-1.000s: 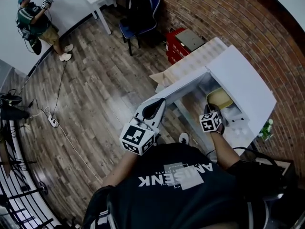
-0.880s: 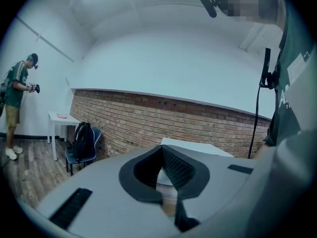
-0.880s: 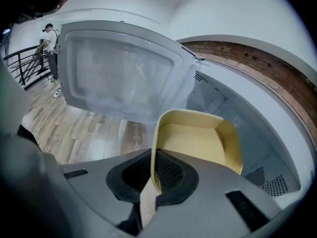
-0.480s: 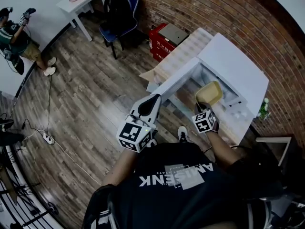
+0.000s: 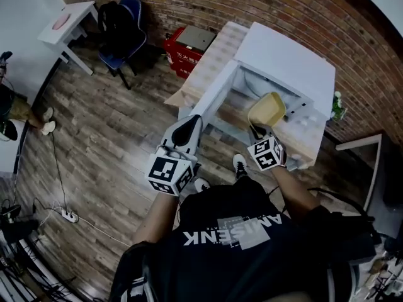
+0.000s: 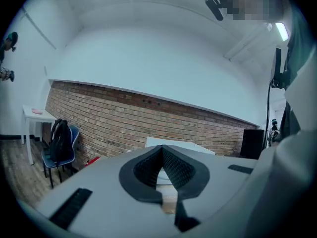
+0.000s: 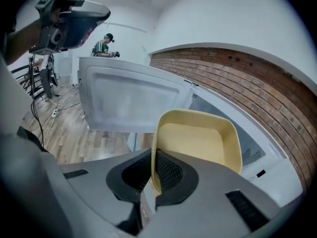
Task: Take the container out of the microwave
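Our right gripper's (image 7: 153, 155) jaws are clenched on the near rim of the yellow container (image 7: 198, 143), with the thin wall pinched between the pads. The container is carried by that one edge, in the air at the mouth of the microwave (image 5: 289, 61), beside its open door (image 7: 133, 100). Our left gripper's (image 6: 162, 155) jaws are pressed together on nothing and aimed level, away from the work. We judge the lift-out nearly done. Next we need to draw the container fully clear and keep it steady, then set it on the bench (image 5: 217, 52) before we release.
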`<state>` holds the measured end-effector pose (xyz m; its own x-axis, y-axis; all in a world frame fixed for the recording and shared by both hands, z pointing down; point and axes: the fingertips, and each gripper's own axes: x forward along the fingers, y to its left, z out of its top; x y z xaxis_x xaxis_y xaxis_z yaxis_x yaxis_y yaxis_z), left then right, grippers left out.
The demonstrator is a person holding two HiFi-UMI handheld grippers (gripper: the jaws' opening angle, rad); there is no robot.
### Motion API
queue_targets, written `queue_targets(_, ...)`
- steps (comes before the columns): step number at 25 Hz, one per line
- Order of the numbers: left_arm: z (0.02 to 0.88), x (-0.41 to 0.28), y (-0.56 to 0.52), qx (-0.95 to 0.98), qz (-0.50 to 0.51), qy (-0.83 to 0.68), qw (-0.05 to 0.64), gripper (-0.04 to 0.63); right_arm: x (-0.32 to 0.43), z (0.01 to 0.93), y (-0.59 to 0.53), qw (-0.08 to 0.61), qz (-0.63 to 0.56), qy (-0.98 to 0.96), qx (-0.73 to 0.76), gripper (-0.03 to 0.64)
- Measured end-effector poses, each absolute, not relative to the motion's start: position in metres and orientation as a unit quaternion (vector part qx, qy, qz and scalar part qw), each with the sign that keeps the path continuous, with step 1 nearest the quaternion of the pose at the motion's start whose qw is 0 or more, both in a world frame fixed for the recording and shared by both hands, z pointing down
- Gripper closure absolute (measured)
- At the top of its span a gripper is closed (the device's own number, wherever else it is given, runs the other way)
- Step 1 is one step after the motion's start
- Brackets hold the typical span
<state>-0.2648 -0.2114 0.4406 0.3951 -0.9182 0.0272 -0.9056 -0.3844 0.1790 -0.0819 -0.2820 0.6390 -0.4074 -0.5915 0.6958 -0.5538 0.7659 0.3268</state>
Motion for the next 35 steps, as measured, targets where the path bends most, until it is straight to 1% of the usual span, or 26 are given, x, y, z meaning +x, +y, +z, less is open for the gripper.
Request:
queue_targets(7, 0.428, -0.248, -0.240, 0.851, -0.046, -0.518, 0.077, 0.588, -0.068, 0.585, -0.266, 0.406, -0.021, -0.846, 0.346, 0.572)
queue_targets(17, 0.409, -0.215, -0.266, 0.854, -0.036, -0.516, 0.060, 0.588, -0.037, 0.509, -0.275, 0.357, -0.041, -0.863, 0.354, 0.572)
queue_targets(28, 0.386, -0.153, -0.285, 0.858, -0.029, -0.511, 0.041, 0.588, 0.039, 0.449, -0.294, 0.318, -0.054, -0.866, 0.382, 0.572)
queue_targets(35, 0.381, -0.130, -0.292, 0.851, -0.029, -0.523, 0.035, 0.588, 0.084, 0.422, -0.305, 0.291, -0.059, -0.864, 0.407, 0.572)
